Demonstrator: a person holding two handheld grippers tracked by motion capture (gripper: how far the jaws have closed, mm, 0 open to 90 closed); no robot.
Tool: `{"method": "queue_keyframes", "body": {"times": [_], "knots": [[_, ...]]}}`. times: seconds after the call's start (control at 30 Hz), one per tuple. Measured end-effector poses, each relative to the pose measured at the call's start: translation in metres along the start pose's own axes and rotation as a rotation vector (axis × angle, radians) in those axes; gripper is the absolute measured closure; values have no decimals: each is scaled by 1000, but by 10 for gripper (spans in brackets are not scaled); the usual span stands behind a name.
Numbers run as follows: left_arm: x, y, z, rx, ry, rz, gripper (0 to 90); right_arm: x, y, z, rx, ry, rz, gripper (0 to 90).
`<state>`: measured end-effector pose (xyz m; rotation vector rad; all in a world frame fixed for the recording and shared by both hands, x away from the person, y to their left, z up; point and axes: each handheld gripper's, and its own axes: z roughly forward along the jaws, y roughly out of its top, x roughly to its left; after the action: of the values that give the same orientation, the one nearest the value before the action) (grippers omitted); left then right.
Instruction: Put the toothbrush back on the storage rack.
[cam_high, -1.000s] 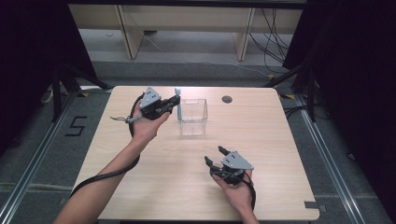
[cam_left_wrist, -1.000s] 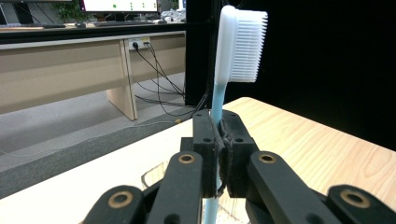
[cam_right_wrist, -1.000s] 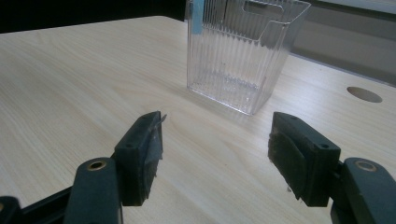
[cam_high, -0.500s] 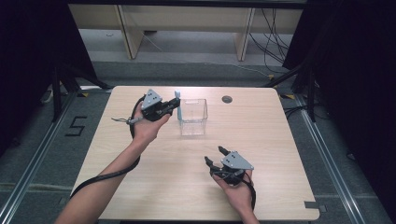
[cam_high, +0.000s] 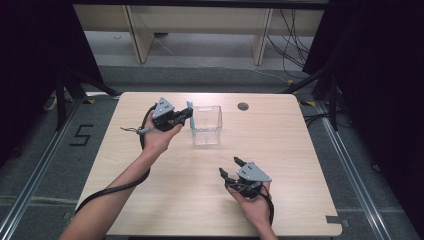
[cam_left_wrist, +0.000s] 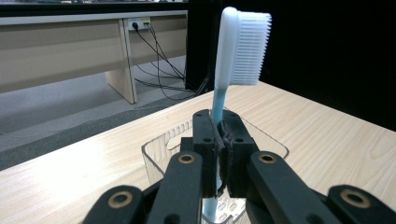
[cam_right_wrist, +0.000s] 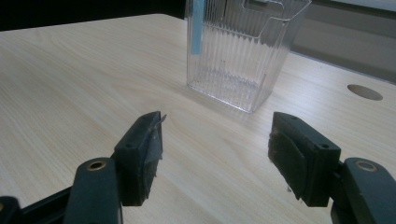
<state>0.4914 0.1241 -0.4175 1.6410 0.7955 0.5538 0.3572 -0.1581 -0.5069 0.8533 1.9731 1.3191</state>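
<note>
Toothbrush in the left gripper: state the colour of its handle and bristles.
The toothbrush has a light blue handle with a white head and bristles, clearest in the left gripper view.

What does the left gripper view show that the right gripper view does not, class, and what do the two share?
Left gripper view: the left gripper shut on the pale blue toothbrush handle, white bristled head upright, and cables by a wall socket.

Right gripper view: the right gripper with jaws apart and nothing between them, and a round dark hole in the tabletop.

Both: the clear ribbed plastic box and the light wooden table.
</note>
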Motion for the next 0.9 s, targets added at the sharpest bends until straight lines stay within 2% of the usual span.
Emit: {"method": "queue_keyframes", "body": {"times": [0.2, 0.27, 0.33, 0.37, 0.47, 0.63, 0.67, 0.9], "knots": [[1, -3, 3, 17, -2, -2, 857, 0, 0, 0, 9, 3, 1, 359], [1, -4, 4, 19, -2, -7, 857, 1, -1, 0, 19, 13, 25, 358], [1, -5, 5, 23, 0, -8, 857, 1, -1, -1, 22, 9, 21, 357], [1, -6, 5, 26, 0, -6, 857, 3, -1, -1, 31, 22, 48, 357], [1, -7, 6, 29, 0, -9, 857, 2, -1, 0, 19, 9, 27, 357], [2, -9, 8, 44, -1, -10, 856, 2, -1, 0, 19, 6, 30, 357], [3, -10, 8, 48, 0, -7, 856, 3, -1, 0, 24, 5, 45, 356], [4, -13, 11, 67, 0, -14, 855, 3, -2, -1, 24, 4, 43, 356]]}}
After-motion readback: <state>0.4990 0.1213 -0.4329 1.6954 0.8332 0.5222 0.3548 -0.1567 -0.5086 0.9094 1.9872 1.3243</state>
